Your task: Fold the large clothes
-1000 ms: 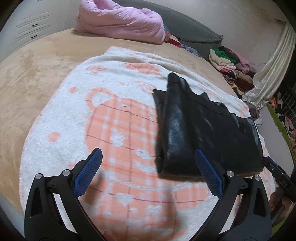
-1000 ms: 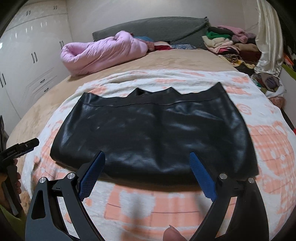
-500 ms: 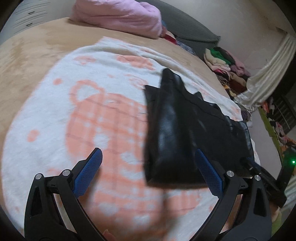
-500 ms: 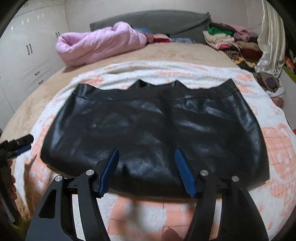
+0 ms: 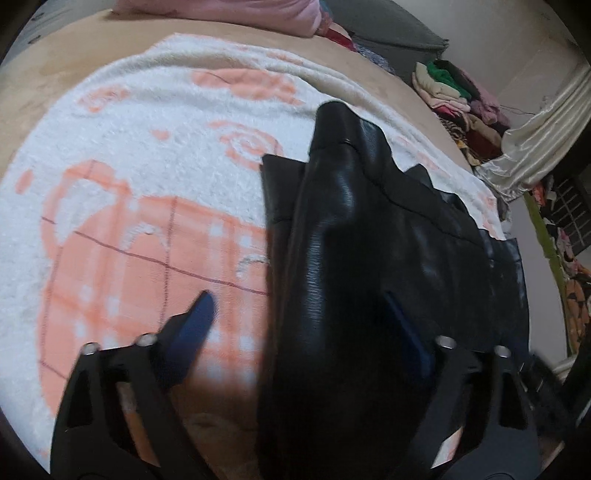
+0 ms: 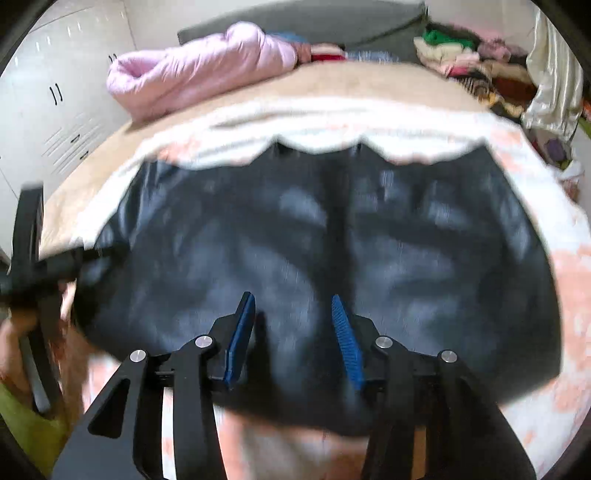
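A black leather-look garment (image 6: 314,236) lies flat on a white and orange towel (image 5: 147,155) on the bed. In the left wrist view the garment (image 5: 351,258) fills the right half, seen from its left end. My left gripper (image 5: 295,317) is open, with the garment's near left corner between its jaws. My right gripper (image 6: 293,321) is partly closed, its blue pads over the garment's near edge, gap still showing. The left gripper (image 6: 33,266) shows at the garment's left end in the right wrist view.
A pink duvet (image 6: 199,70) lies at the head of the bed by a grey headboard (image 6: 295,18). A pile of clothes (image 6: 465,55) sits at the back right near a cream curtain (image 6: 554,74). White wardrobes (image 6: 62,92) stand at the left.
Both grippers have moved forward onto the garment. The right gripper's jaws have narrowed from wide open. The left gripper has slid to the garment's left corner.
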Available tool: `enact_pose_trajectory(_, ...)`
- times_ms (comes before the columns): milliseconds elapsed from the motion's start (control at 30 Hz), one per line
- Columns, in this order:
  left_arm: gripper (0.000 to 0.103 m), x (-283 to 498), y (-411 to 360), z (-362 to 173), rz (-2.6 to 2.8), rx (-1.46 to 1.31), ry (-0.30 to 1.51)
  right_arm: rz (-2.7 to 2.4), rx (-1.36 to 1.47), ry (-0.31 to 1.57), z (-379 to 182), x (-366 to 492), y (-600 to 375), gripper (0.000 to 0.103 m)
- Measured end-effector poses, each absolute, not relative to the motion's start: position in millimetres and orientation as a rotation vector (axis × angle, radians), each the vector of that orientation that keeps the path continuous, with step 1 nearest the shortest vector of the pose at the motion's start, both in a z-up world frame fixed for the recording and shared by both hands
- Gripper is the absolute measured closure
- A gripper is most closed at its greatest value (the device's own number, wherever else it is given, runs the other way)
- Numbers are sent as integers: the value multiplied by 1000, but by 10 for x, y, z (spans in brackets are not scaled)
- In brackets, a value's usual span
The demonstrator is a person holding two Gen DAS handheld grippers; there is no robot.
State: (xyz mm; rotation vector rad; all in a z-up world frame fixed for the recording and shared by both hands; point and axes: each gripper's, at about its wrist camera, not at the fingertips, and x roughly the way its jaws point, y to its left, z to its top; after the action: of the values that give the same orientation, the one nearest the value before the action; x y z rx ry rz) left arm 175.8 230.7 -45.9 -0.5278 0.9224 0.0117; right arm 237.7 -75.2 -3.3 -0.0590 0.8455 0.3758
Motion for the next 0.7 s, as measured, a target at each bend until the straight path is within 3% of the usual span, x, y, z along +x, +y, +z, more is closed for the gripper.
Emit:
enact_pose_trajectory(100,49,1730,2251,-468,-20,-523,913,364,-91,822,75,2676,-648,61)
enact_pose_trajectory(133,51,1713,2245,-467,-27,-531,908,352,-99,829,78,2782,-612,61)
enact_pose_trajectory(300,51,1694,2234,-471,-33,-537,897,312,-91,878,12,3358,-428,63)
enact_pose_trajectory(400,51,1709,2252,-476,-48,-536,899,294,-78,1004,-323,3661,-388,61)
enact_pose_trajectory(633,48,1774,2253,-428,-53,-509,915,302,-93,959,-391,3582,-387,61)
enact_pose_trajectory(700,48,1783,2247,-370,-55,-490,912,342,-110,913,-287,3405,-398,40)
